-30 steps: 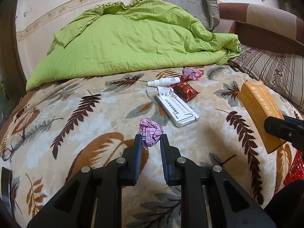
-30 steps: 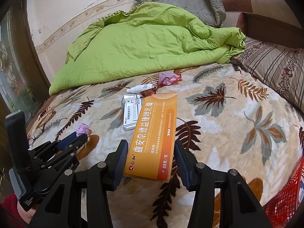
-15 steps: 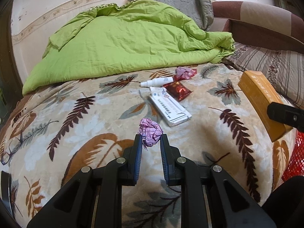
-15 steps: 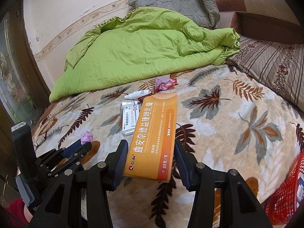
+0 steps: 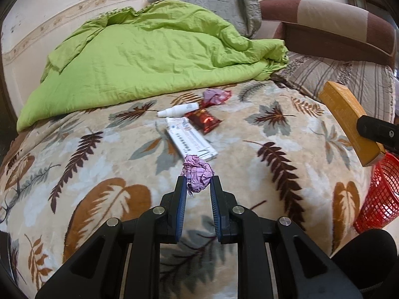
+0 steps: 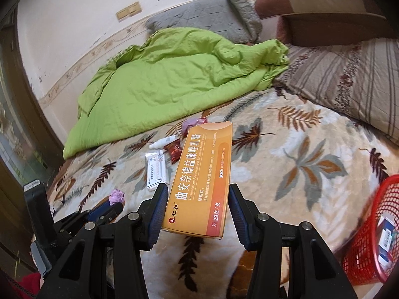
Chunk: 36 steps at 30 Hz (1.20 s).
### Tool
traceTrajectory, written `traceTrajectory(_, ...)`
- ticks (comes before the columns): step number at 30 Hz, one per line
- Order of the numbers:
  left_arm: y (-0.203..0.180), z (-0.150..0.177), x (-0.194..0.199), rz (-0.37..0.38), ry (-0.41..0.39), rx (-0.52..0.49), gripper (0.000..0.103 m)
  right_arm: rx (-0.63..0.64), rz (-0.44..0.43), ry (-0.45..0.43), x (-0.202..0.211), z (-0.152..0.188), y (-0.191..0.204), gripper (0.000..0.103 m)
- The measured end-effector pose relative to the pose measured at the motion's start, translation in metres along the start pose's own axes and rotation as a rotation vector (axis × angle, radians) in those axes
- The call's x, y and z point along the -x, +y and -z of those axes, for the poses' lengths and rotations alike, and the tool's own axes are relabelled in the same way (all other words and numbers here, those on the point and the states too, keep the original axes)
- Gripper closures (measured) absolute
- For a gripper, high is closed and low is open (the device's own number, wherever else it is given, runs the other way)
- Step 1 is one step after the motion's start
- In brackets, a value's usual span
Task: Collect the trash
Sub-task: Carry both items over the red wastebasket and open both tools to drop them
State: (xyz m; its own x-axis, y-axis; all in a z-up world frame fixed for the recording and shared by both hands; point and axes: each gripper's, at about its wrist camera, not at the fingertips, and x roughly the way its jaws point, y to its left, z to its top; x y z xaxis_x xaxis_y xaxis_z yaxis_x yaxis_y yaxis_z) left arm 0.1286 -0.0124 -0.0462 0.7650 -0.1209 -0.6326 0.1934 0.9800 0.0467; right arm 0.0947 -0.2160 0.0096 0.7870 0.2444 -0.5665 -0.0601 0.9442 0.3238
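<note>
My left gripper [image 5: 198,184] is shut on a crumpled purple paper ball [image 5: 198,175], held above the leaf-patterned blanket [image 5: 249,129]. My right gripper [image 6: 197,194] is shut on a long orange medicine box [image 6: 203,174], which also shows at the right of the left wrist view as the orange box [image 5: 349,119]. On the blanket lie a white box [image 5: 189,140], a red wrapper [image 5: 205,122], a small white bottle [image 5: 178,109] and a purple-red wrapper [image 5: 214,96]. A red mesh basket [image 6: 371,236] stands at the bed's right edge with a blue-white packet inside.
A rumpled green quilt [image 5: 149,57] covers the far half of the bed, with a grey pillow [image 5: 209,2] and a striped pillow [image 5: 336,72] behind and to the right. A brown headboard [image 5: 324,25] runs along the right.
Both grippers have risen and swung right, each keeping its load. The red basket has come further into view in both views.
</note>
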Motion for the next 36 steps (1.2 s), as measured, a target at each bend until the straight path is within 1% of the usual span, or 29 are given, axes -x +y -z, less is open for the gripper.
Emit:
traceTrajectory(4,-0.016,-0.005,0.005,0.037,-0.002,-0.015,0.085,-0.041,0.002,-0.022,0.014,-0.003,-0.016,0.050)
traceTrajectory(10,-0.049,-0.017,0.015,0.091,-0.020,-0.062,0.085,-0.102,0.013,-0.072,0.041,-0.010,-0.043,0.050)
traceTrajectory(14,-0.075,-0.027,0.026,0.137,-0.030,-0.102,0.085,-0.160,0.030,-0.104,0.062,-0.012,-0.071,0.050)
traceTrajectory(19,-0.121,-0.044,0.039,0.230,-0.040,-0.175,0.085,-0.264,0.081,-0.148,0.095,-0.009,-0.121,0.050)
traceTrajectory(23,-0.173,-0.059,0.050,0.371,-0.030,-0.234,0.085,-0.351,0.156,-0.188,0.128,-0.001,-0.170,0.050)
traceTrajectory(24,-0.189,-0.062,0.052,0.419,-0.018,-0.248,0.085,-0.379,0.177,-0.197,0.138,0.004,-0.184,0.050)
traceTrajectory(26,-0.219,-0.066,0.054,0.521,0.025,-0.269,0.085,-0.433,0.221,-0.213,0.154,0.013,-0.211,0.050)
traceTrajectory(28,-0.252,-0.069,0.053,0.631,0.084,-0.289,0.085,-0.469,0.262,-0.223,0.167,0.020,-0.232,0.050)
traceTrajectory(30,-0.282,-0.069,0.050,0.712,0.135,-0.308,0.085,-0.501,0.301,-0.229,0.177,0.026,-0.250,0.050)
traceTrajectory(33,-0.326,-0.064,0.044,0.783,0.186,-0.338,0.084,-0.538,0.326,-0.226,0.187,0.031,-0.271,0.049)
traceTrajectory(35,-0.350,-0.061,0.037,0.810,0.221,-0.345,0.084,-0.537,0.343,-0.215,0.186,0.031,-0.280,0.047)
traceTrajectory(36,-0.361,-0.059,0.033,0.811,0.236,-0.343,0.083,-0.537,0.346,-0.195,0.185,0.031,-0.286,0.047)
